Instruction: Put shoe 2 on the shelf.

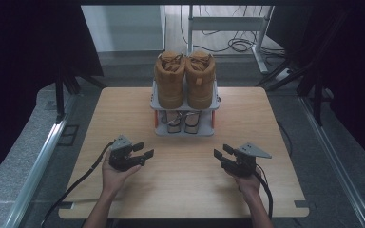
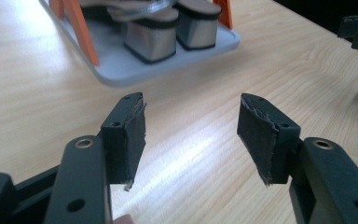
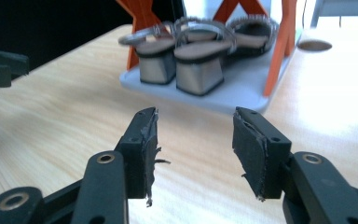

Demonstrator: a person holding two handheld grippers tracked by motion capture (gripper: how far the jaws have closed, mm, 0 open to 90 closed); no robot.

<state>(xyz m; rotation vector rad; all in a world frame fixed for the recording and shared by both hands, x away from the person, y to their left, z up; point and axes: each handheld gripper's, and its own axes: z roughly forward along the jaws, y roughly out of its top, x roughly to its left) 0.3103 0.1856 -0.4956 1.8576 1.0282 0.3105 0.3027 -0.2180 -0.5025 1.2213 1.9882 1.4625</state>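
A grey two-shelf shoe rack [image 1: 184, 131] with orange legs stands at the table's far middle. A pair of tan boots [image 1: 184, 78] sits on its top shelf. On the lower shelf is a pair of block-heel sandals [image 1: 183, 121], heels toward me. My left gripper [image 1: 144, 149] hovers low over the wood, left of the rack's front, open and empty. My right gripper [image 1: 222, 150] mirrors it on the right, open and empty. In the left gripper view the gripper [image 2: 191, 126] points at bare wood near the sandals [image 2: 168, 32]. In the right gripper view the gripper [image 3: 193, 135] faces the sandals [image 3: 186, 56].
The wooden table [image 1: 266, 123] has bare room left, right and in front of the rack. A cable [image 1: 71, 187] trails off the near left edge from the left gripper. Beyond the table stand a white desk frame [image 1: 228, 23] and floor cables [image 1: 240, 45].
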